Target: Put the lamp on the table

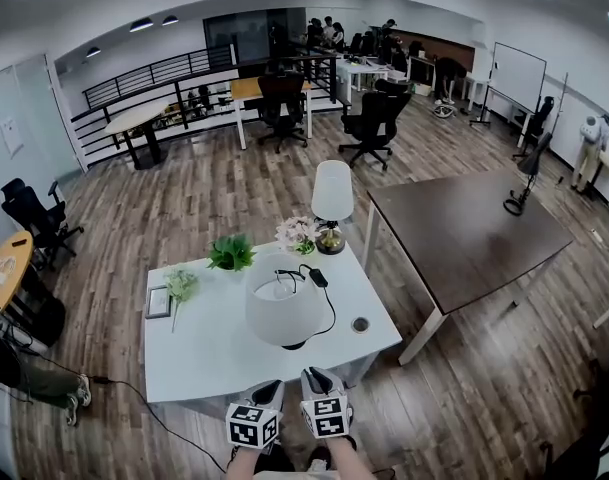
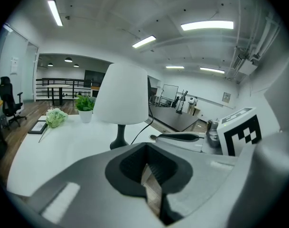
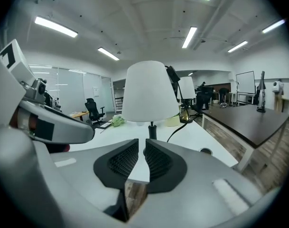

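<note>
Head view: the lamp stands upright on the white tabletop, near the middle. Its black cord runs off toward 1 o'clock. A second lamp and a potted plant sit along the far edge at 12 and 11 o'clock. The left gripper and the right gripper hang side by side at 6 o'clock, just off the near edge and apart from the lamp.

Left gripper view: the left gripper has its pads drawn together with nothing between them, and only floor shows below. The lamp rises at 12 o'clock, its base planted on the tabletop and clear of the jaws.

Right gripper view: the right gripper is closed to a thin slit and holds nothing. The lamp stands straight ahead at 12 o'clock, well beyond the jaws, on the tabletop. The second lamp is behind it at 1 o'clock.

Judging from this, the placing looks done: the lamp rests unsupported and level with both grippers free of it, and nothing seems left to do.
</note>
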